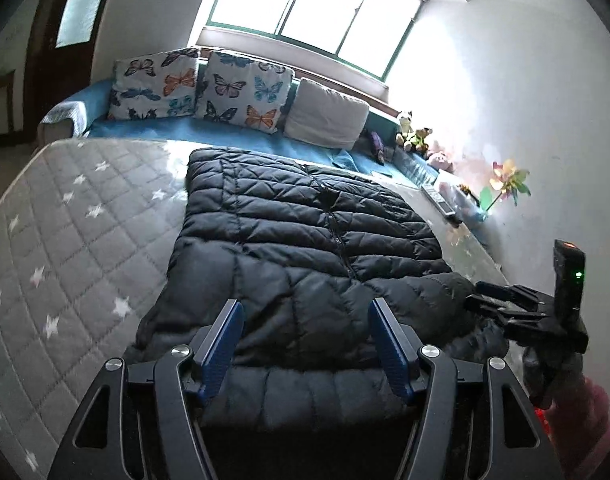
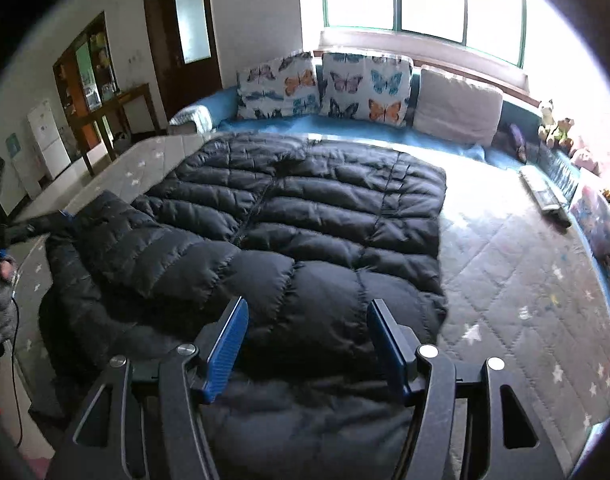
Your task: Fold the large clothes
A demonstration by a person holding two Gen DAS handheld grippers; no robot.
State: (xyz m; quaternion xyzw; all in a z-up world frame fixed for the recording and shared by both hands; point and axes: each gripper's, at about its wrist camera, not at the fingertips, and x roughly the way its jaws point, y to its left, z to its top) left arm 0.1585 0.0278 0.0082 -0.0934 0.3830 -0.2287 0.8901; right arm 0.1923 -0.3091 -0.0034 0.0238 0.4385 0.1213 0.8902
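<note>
Lying flat, one jacket (image 1: 305, 248), two open tongs (image 1: 305, 340)

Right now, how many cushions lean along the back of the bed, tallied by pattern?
Butterfly-print cushions: 2
Plain pale cushions: 1
Total: 3

Butterfly pillows (image 1: 201, 86), plain pillow (image 1: 327, 114), stuffed toys (image 1: 415, 136), pinwheel (image 1: 507, 184) beside star-quilted mattress (image 1: 65, 220).

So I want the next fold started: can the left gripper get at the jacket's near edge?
Probably yes: the left gripper is open right above the black jacket, with nothing between.
</note>
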